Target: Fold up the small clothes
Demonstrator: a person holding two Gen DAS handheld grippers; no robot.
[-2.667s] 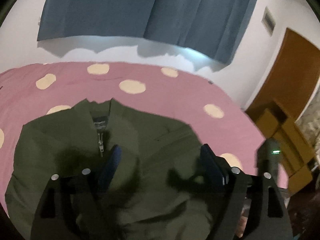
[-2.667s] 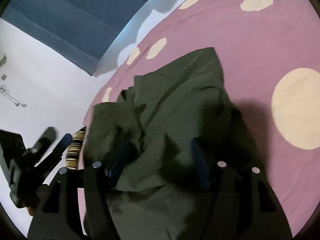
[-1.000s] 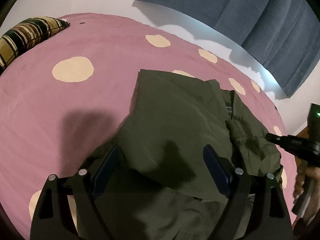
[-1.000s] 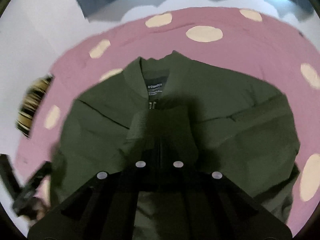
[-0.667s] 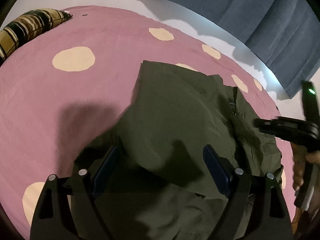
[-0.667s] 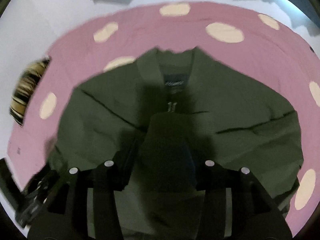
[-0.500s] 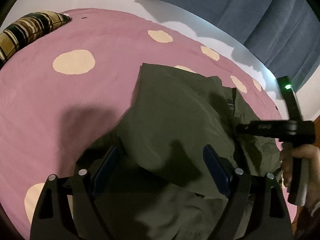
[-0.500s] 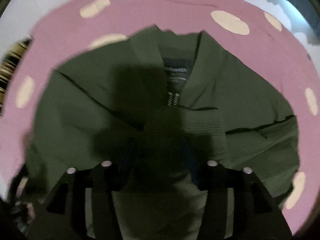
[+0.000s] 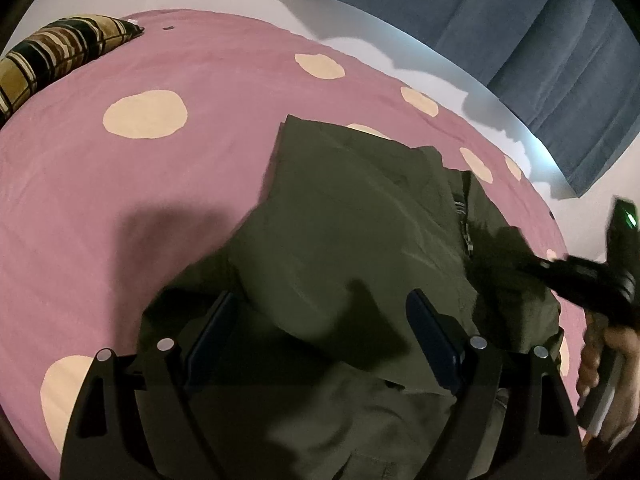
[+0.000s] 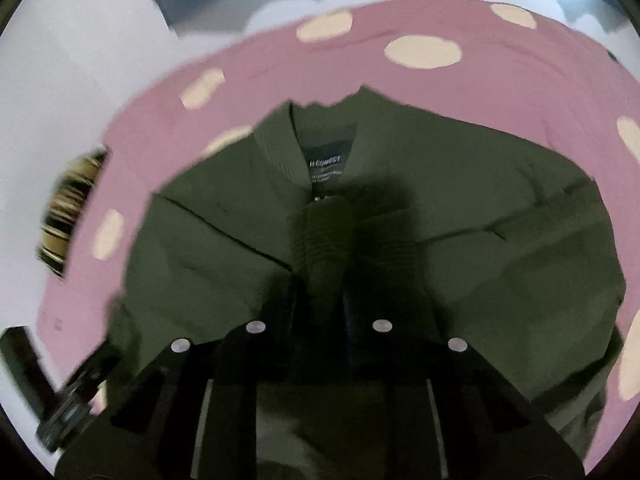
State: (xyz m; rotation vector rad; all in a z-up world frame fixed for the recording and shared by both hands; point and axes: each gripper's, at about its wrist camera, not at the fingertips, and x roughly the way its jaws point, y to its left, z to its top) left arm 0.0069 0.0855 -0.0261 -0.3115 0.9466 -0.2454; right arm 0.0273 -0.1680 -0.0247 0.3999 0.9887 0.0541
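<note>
An olive-green zip-up fabric jacket (image 10: 460,248) is lying on a pink spotted bed (image 9: 160,184). The right gripper (image 10: 325,276) is clamping its jaws, which have just been closing, on the ribbed cuff (image 10: 323,236) ahead, nearest the collar. The left gripper (image 9: 320,332) is hovering, jaws apart.

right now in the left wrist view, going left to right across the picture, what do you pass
striped pillow → big cream dot on the pink bedspread → green jacket → right gripper closed on a bunch of the jacket → hand holding it
</note>
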